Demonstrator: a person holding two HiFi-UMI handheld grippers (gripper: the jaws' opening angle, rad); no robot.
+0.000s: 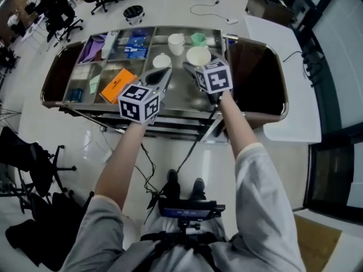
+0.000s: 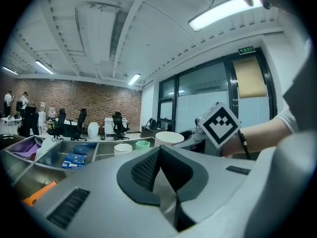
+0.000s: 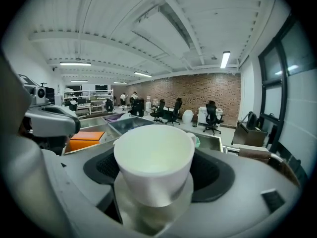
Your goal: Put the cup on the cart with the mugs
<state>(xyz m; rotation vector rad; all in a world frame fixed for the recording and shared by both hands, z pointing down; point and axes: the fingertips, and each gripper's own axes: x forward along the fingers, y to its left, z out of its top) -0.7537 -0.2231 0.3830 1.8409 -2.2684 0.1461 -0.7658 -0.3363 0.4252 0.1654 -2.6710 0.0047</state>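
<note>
Right gripper view shows the right gripper grasping a plain white tapered cup at centre frame. Head view puts that cup over the upper middle of the steel cart, near a white mug and a green mug. The left gripper is clenched and empty.

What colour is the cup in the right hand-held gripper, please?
White. The cup shows best in the right gripper view.

No legible txt/labels anywhere; door sign too small.
</note>
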